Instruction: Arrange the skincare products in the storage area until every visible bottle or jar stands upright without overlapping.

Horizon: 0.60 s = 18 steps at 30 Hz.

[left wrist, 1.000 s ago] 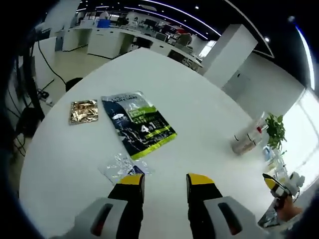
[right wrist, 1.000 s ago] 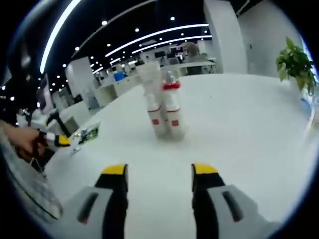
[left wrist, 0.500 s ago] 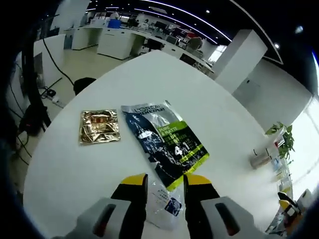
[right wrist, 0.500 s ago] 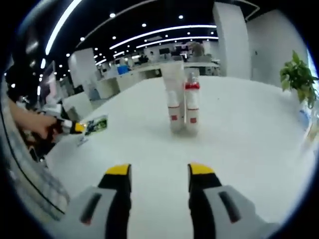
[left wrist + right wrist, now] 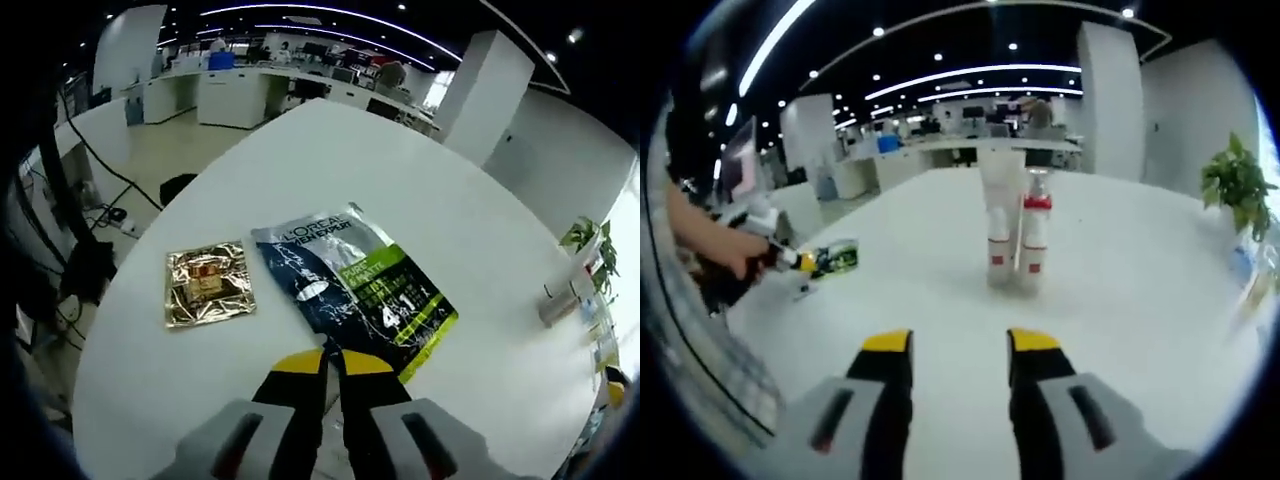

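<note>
My left claw (image 5: 331, 360) is nearly pressed together just below the dark sachet (image 5: 355, 287); the gold packet (image 5: 208, 282) lies beside it. My right claw (image 5: 959, 344) is spread, facing two upright bottles (image 5: 1017, 235) on the white surface (image 5: 1120, 330).

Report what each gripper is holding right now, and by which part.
Right gripper: open, holding nothing; the two bottles stand ahead, untouched. Left gripper: jaws nearly shut, nothing visible between them; whether a thin item is pinched cannot be told.

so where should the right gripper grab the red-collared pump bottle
Take the pump bottle around its straight body below the red collar, approaching from its free right side. It stands upright, tight against the white tube on its left. The right gripper is open, well short of it.
</note>
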Tool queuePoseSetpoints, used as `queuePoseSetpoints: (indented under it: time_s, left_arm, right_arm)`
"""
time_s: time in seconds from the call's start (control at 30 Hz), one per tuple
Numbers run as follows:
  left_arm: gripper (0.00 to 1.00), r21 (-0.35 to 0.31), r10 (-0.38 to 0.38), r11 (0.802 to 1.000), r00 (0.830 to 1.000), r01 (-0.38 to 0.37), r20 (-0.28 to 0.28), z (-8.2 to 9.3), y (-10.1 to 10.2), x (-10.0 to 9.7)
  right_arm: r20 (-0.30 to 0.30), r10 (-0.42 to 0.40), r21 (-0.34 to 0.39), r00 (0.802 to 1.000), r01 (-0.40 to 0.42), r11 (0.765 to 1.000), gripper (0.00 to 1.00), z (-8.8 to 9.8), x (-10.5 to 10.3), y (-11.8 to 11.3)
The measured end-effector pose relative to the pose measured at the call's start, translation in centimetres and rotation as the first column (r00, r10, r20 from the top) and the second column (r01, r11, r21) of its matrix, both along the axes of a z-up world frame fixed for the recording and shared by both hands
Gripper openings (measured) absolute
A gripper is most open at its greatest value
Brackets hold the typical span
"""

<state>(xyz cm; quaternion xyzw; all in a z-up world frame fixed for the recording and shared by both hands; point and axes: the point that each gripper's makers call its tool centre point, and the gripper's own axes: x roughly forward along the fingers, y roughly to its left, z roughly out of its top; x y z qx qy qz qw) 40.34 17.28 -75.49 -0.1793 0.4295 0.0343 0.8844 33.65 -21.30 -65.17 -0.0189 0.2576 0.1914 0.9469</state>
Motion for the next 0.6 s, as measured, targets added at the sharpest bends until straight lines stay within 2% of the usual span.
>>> queuePoseSetpoints:
  time_s: [0.17,0.23,0.27,0.3,0.47,0.53,0.6]
  left_arm:
    - [0.04,0.086,-0.045,0.995,0.999,0.046,-0.017,0.0,-0.1,0.1]
    - [0.01,0.073,-0.036,0.997,0.999,0.037,-0.018,0.0,0.1,0.1]
    - [0.01,0.013,-0.001,1.000,1.000,0.001,-0.016,0.0,-0.2,0.3]
    - [0.00,-0.008,0.021,1.000,1.000,-0.021,-0.023,0.0,-0.1,0.3]
    - [0.00,-0.067,-0.011,0.998,1.000,0.013,0.019,0.8,-0.7,0.9]
    - [0.00,-0.153,-0.007,0.988,0.997,0.018,0.072,2.0,-1.7,1.5]
    - [0.00,-0.204,0.001,0.979,0.995,0.020,0.099,2.8,-2.3,1.7]
  right_arm:
    - [-0.013,-0.004,0.003,1.000,0.004,1.000,0.31,-0.5,-0.5,-0.4]
    - [-0.013,-0.003,0.007,1.000,0.003,1.000,0.31,-0.4,-0.6,-0.4]
    - [-0.010,-0.002,0.008,1.000,0.002,1.000,0.31,-0.3,-0.6,-0.4]
    - [-0.009,0.000,0.008,1.000,0.000,1.000,0.31,-0.3,-0.6,-0.4]
    - [-0.009,-0.002,0.012,1.000,0.002,1.000,0.31,-0.4,-0.4,-0.5]
    - [-0.010,-0.009,0.024,1.000,0.009,1.000,0.31,-0.3,-0.2,-0.4]
    - [-0.012,-0.011,0.040,1.000,0.012,0.999,0.31,-0.3,-0.2,-0.2]
